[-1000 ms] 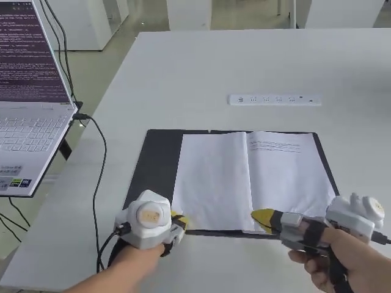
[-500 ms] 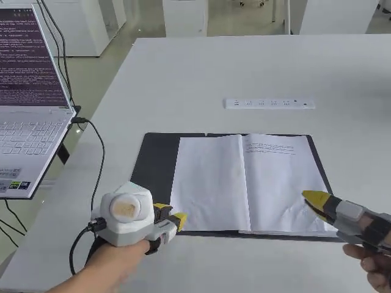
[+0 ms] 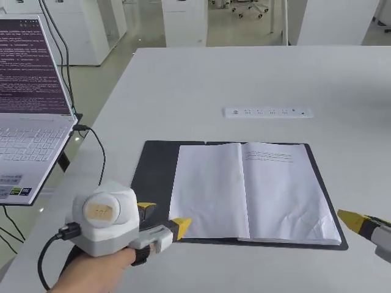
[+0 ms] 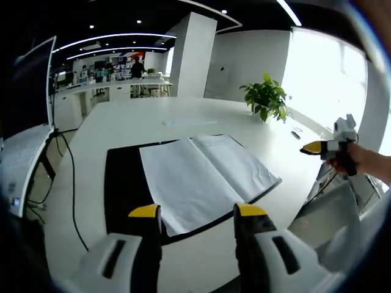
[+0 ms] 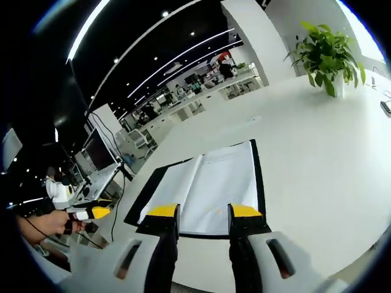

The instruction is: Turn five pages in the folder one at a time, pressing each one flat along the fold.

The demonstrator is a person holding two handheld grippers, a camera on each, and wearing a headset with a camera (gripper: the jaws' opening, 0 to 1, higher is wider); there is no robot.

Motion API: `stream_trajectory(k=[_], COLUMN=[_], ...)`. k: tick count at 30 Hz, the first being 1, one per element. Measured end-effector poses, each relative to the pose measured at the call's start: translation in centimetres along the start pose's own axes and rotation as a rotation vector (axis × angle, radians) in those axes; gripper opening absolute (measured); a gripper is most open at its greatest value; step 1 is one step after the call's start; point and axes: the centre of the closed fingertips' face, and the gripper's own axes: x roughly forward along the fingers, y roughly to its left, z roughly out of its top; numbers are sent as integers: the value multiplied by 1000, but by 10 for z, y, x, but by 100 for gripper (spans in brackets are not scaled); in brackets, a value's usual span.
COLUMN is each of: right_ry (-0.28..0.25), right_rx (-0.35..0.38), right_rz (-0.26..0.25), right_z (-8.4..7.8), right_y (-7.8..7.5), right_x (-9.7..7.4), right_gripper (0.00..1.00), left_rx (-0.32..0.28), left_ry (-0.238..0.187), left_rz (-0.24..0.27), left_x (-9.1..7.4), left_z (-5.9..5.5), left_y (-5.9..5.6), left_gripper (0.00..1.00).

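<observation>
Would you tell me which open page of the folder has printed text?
The right page in the head view: text lines cross its top, while the left page is blank.

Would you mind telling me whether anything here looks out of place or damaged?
Nothing stands out. The folder lies open and flat on the table, its pages lying neatly as far as I can tell. The left gripper and right gripper are both clear of it, jaws open.

Folder point(image 3: 156, 168) between laptop point(image 3: 30, 116), power strip point(image 3: 267, 112)
</observation>
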Motion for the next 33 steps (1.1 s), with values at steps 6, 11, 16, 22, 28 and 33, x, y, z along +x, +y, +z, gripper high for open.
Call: stream_trajectory(k=[6, 11, 16, 22, 28, 33], right_ry=[-17, -24, -21, 6, 21, 18], right_rx=[-23, -25, -13, -28, -49, -38], right_rz=[-28, -57, -74, -82, -87, -87], right_z=[-1, -5, -9, -17, -20, -18], right_y=[-9, -23, -31, -36, -45, -51], right_x=[-11, -18, -20, -20, -18, -18], right_gripper=[34, 36, 36, 38, 38, 37], left_rx=[0, 9, 11, 25, 43, 68], left_ry=[-24, -24, -1, 15, 21, 34], left_rz=[14, 29, 45, 49, 39, 19], left_x=[-12, -15, -16, -12, 1, 15], left_z=[10, 8, -1, -5, -2, -1], left_y=[1, 5, 10, 9, 1, -10], left_gripper=[52, 54, 56, 56, 55, 55])
